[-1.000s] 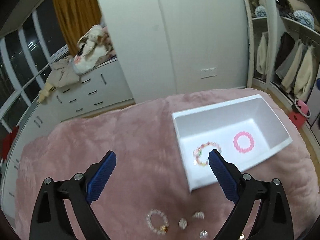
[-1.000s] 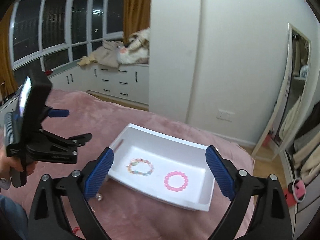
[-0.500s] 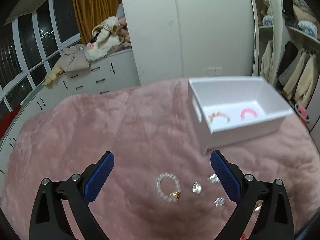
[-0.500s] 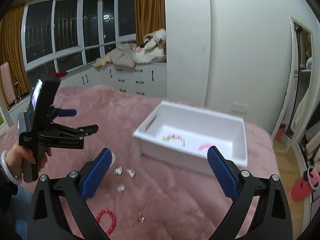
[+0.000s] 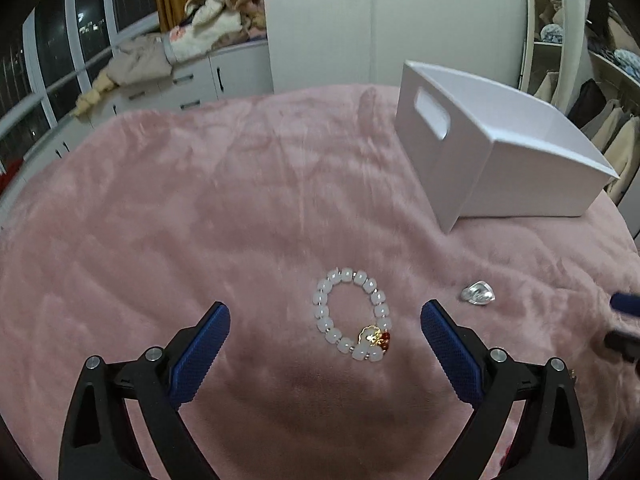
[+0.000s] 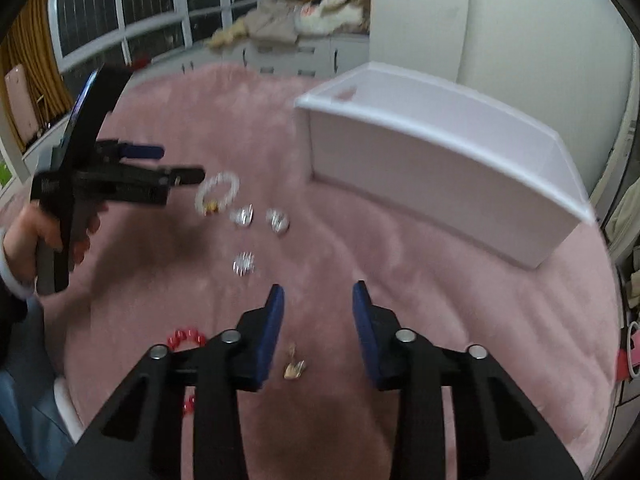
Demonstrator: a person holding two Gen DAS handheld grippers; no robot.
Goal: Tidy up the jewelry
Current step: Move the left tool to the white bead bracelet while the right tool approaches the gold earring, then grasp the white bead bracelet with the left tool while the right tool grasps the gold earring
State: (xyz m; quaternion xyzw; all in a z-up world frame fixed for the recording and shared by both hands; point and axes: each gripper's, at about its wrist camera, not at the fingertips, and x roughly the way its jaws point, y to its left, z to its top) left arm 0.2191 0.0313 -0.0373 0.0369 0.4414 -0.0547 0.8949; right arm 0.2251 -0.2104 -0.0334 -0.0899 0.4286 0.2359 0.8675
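A white bead bracelet (image 5: 351, 314) with a gold and red charm lies on the pink blanket, between and just ahead of my left gripper's (image 5: 325, 326) wide-open fingers. It also shows in the right wrist view (image 6: 217, 192), just ahead of the left gripper (image 6: 176, 174). My right gripper (image 6: 318, 304) is open, jaws narrowed, low over the blanket. A small gold piece (image 6: 295, 367) lies between its arms. Silver pieces (image 6: 244, 263) (image 6: 277, 219) (image 6: 242, 215) lie ahead. A red bead bracelet (image 6: 185, 337) lies left of it. The white bin (image 5: 492, 152) (image 6: 436, 160) stands beyond.
The pink blanket (image 5: 200, 208) covers the whole work surface. A silver piece (image 5: 477, 293) lies right of the white bracelet in the left wrist view. White drawers with piled clothes (image 5: 180, 52) stand behind, a wardrobe wall beside them.
Both grippers have dropped from above the bin toward the blanket. The left now frames the white bracelet. The right gripper's jaws have narrowed over the gold piece.
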